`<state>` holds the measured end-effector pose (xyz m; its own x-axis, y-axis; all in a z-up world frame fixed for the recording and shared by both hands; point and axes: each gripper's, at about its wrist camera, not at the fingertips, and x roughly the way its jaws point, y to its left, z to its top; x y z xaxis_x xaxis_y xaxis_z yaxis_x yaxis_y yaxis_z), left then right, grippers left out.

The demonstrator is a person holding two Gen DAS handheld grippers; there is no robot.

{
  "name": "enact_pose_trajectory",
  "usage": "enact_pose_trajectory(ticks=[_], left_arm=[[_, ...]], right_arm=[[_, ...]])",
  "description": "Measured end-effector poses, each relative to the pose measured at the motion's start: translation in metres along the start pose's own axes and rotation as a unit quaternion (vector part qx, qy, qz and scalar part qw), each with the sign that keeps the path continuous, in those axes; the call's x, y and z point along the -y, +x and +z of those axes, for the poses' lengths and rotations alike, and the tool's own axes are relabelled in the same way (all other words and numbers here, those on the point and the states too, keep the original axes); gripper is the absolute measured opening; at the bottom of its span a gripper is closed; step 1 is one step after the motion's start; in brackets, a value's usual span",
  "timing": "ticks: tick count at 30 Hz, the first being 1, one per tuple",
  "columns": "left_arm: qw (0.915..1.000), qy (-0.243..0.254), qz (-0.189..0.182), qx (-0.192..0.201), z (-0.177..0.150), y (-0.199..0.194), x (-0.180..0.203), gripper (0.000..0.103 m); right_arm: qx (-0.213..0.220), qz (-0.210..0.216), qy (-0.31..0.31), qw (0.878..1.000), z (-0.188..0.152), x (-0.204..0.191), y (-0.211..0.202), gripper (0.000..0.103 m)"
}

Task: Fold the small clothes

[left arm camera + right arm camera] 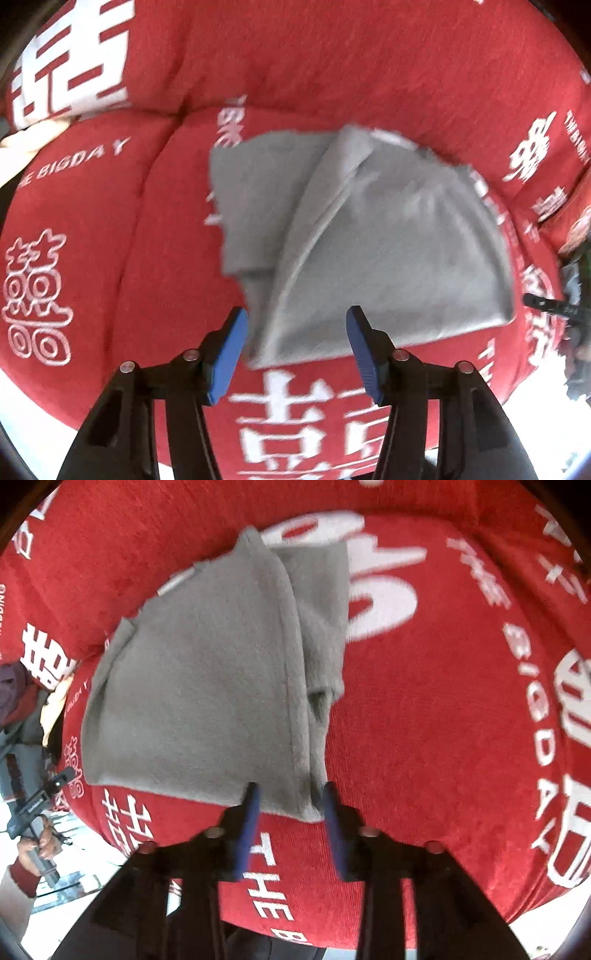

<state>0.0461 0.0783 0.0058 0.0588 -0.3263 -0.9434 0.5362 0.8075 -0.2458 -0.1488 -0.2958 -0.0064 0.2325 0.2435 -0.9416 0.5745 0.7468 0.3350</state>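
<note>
Lay partly folded just ahead of both sets of jaws: a small grey garment of soft fleecy knit [369,240], one flap turned over along a stitched hem. Looked light, limp and not slippery; likely to sag and drag if lifted by a single layer. Best taken at the near hemmed corner, all layers pinched together.

Left gripper [295,354]: jaws spread, holding nothing, near edge of the cloth between the tips. Right gripper [290,830]: jaws spread, straddling the near corner, contact unclear through blur.

Underneath, a red plush cushioned seat with white lettering [443,720], soft and yielding. Beyond it, only slivers of room.
</note>
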Motion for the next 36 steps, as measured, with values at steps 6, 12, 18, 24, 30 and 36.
enact_pose_trajectory(ticks=[6, 12, 18, 24, 30, 36], left_arm=[[0.9957, 0.034, -0.084, -0.018, 0.044, 0.035, 0.054, 0.056], [0.9982, 0.036, -0.047, -0.011, 0.077, 0.091, 0.075, 0.056], [0.9989, -0.029, 0.035, 0.012, 0.107, 0.109, 0.019, 0.056], [0.9913, -0.069, 0.109, 0.028, 0.126, 0.099, -0.015, 0.056], [0.9952, -0.056, 0.069, 0.04, 0.124, 0.077, 0.0, 0.056], [0.9974, -0.033, 0.064, 0.011, 0.091, 0.07, 0.011, 0.056]], right_arm=[[0.053, 0.06, -0.003, 0.997, 0.034, -0.023, -0.012, 0.032], [0.054, 0.062, -0.017, 0.996, 0.088, -0.051, 0.029, 0.029], [0.043, 0.054, -0.012, 0.998, 0.107, -0.051, 0.055, 0.029], [0.04, 0.063, -0.016, 0.997, 0.108, -0.046, 0.057, 0.029], [0.041, 0.053, -0.024, 0.997, 0.109, -0.052, 0.052, 0.03], [0.056, 0.057, -0.002, 0.997, 0.103, -0.048, 0.041, 0.037]])
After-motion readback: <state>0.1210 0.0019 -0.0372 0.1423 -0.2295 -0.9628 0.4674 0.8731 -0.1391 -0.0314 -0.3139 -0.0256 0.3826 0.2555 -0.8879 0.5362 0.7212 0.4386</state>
